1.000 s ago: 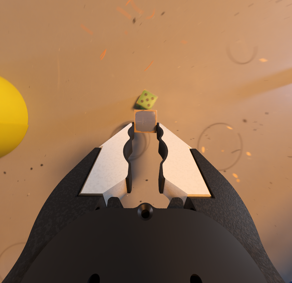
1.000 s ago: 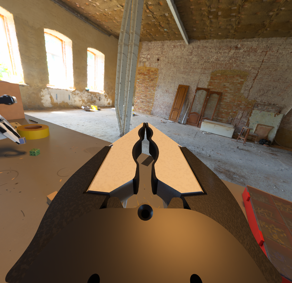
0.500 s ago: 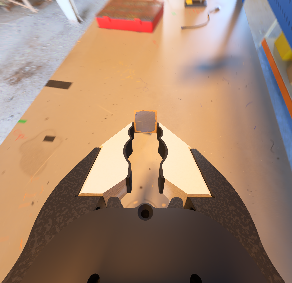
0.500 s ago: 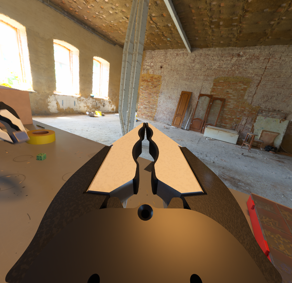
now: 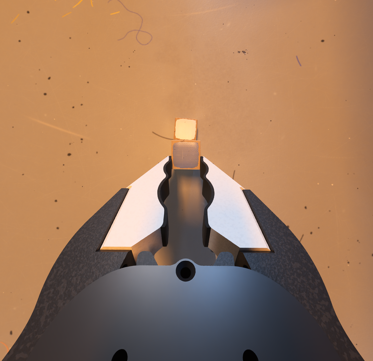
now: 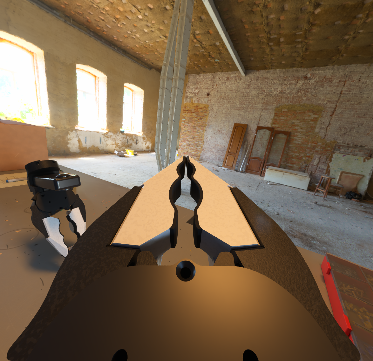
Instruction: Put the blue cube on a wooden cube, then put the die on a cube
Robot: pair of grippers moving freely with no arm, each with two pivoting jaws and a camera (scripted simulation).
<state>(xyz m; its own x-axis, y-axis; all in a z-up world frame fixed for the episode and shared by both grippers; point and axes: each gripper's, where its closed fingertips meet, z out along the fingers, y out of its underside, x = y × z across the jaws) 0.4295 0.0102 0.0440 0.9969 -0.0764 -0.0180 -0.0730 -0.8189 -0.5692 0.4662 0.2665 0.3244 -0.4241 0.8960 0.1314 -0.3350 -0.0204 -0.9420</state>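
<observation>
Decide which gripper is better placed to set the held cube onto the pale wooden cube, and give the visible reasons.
Left. The left gripper already holds the grey-blue cube with orange edges, pointing down with the pale wooden cube just beyond it. The right gripper is shut, holds nothing and points out into the room.

A small cube with a greyish-blue face and orange-tan wooden edges (image 5: 185,155) is held squarely between the tips of the white-faced left gripper (image 5: 185,162). Just beyond it, a pale wooden cube with a bright, sunlit face (image 5: 185,129) is seen resting on the brown tabletop, slightly turned.
</observation>
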